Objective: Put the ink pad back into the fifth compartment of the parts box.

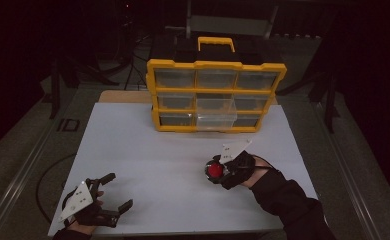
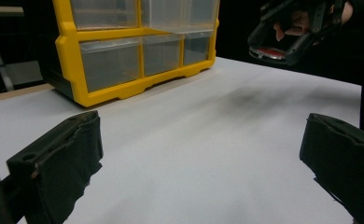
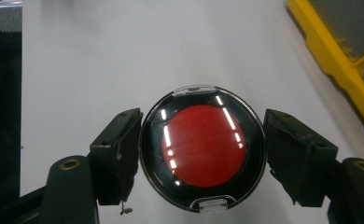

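Note:
A round black case with a red centre and clear lid (image 3: 202, 147) is clamped between the two black pads of my right gripper (image 3: 202, 154), held above the white table. In the high view the red-centred case (image 1: 214, 171) and right gripper (image 1: 218, 170) hang over the table's right middle, in front of the yellow drawer cabinet (image 1: 215, 95). The left gripper view shows that right gripper (image 2: 290, 32) farther off, lifted off the surface. My left gripper (image 1: 114, 192) rests at the near left corner with its jaws wide apart (image 2: 199, 154) and nothing between them.
The yellow cabinet (image 2: 129, 51) has clear plastic drawers; one middle drawer (image 1: 216, 112) sticks out toward me. The white table top (image 1: 158, 160) ends at a near edge just behind my hands. Dark floor and stands surround the table.

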`<state>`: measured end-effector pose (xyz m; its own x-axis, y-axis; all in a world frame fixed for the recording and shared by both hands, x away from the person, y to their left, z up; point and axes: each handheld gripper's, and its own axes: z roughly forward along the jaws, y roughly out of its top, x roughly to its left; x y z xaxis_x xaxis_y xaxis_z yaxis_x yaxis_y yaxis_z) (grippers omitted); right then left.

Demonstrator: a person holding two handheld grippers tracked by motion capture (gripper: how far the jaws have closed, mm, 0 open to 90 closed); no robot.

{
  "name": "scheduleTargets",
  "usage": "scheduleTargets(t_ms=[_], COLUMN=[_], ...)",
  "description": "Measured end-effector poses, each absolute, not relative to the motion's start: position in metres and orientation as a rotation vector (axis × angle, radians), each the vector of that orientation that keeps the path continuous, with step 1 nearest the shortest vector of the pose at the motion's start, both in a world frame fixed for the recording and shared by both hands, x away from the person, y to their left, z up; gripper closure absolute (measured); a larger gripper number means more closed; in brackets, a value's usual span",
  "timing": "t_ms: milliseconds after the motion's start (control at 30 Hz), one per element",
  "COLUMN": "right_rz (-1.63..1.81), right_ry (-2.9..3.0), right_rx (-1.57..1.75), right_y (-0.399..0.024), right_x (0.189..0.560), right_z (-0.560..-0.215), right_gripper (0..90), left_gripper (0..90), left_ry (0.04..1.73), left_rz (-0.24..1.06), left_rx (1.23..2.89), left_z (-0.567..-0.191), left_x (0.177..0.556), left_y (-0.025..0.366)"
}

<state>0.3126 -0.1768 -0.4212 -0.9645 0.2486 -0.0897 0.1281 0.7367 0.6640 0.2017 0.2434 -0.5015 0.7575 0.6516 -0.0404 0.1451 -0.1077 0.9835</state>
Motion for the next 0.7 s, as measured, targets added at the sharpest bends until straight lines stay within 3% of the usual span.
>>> scheduleTargets(t_ms=[700], right_rz=[1.026], right_ry=[2.702], right_rx=[0.288], right_y=[-0.181], right_x=[0.320], right_z=[-0.377], right_gripper=[30.1], left_gripper=[0.3], left_ry=[0.637], left_rz=[0.487], left_rx=[1.657], left_z=[-0.501], left_x=[0.201], left_y=[0.243])
